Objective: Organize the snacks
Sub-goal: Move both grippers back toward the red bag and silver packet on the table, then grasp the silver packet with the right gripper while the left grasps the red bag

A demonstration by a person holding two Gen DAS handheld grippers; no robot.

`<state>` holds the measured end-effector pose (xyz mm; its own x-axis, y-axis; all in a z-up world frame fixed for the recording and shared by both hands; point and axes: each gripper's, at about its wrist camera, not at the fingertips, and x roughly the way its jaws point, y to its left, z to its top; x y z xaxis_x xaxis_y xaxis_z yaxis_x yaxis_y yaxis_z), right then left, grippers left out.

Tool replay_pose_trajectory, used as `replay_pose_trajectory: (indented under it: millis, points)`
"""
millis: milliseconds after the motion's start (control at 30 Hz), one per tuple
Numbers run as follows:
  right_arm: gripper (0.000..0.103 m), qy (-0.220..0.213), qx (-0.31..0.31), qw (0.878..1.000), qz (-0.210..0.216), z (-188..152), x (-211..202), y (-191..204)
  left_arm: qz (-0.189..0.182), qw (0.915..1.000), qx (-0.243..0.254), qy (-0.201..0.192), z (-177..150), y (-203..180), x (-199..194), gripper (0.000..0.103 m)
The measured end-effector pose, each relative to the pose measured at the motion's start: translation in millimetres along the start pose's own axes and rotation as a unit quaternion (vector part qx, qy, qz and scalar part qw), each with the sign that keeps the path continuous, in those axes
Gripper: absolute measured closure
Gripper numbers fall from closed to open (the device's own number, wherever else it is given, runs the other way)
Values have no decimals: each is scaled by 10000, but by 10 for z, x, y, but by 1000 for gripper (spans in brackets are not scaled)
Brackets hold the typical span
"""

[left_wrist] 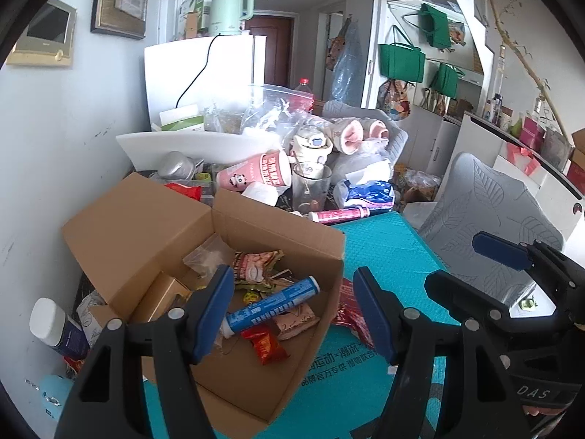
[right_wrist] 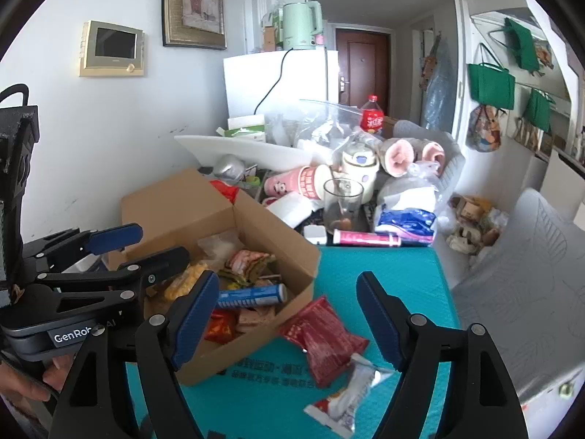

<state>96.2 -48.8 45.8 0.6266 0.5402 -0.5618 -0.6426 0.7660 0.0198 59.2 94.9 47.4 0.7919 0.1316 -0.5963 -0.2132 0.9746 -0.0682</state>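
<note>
An open cardboard box (left_wrist: 146, 219) (right_wrist: 256, 226) stands on a teal mat (left_wrist: 387, 248) (right_wrist: 395, 274). Inside it lie a blue tube (left_wrist: 270, 307) (right_wrist: 252, 296), a small red packet (left_wrist: 265, 344) and several other snack packets. Right of the box, a dark red snack packet (right_wrist: 321, 336) and a white packet (right_wrist: 347, 398) lie on the mat. My left gripper (left_wrist: 294, 311) (right_wrist: 142, 248) hovers over the box's near right corner, open and empty. My right gripper (right_wrist: 289, 322) (left_wrist: 471, 267) hangs above the two loose packets, open, holding nothing.
Behind the box is clutter: a glass (left_wrist: 310, 190) (right_wrist: 343, 201), a pink paper cup (left_wrist: 256, 175), a pink tube (left_wrist: 340, 215) (right_wrist: 365, 238), plastic bags. A grey cushioned chair (left_wrist: 486, 212) (right_wrist: 530, 274) stands right of the mat. The wall runs along the left. A hand (right_wrist: 33, 384) grips the left tool.
</note>
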Motion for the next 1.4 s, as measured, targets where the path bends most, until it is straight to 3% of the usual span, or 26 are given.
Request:
replay_pose_trajectory:
  millis: [300,467,700,1033,1400]
  points:
    - [23,67,167,9988,-460,-316,-330,-274,-419,9984,384,5,-179,-463,-76,37]
    - [23,181,357,9977,-554,-523,-411,-453,-511,9981,345,-92,-341,-667,-97,37]
    - [23,383,582,9958,-595,-851,-396,-675,-355,9987,271,242,-606,-806,37,37]
    - [23,844,900,9916,-386,-1175,-19,-912,218,9987,20,456,-928,-772,192,37]
    - [23,1265,1013,9868,48,-1186,575,-925,470,9958,-307,723,-1054,-630,398,37]
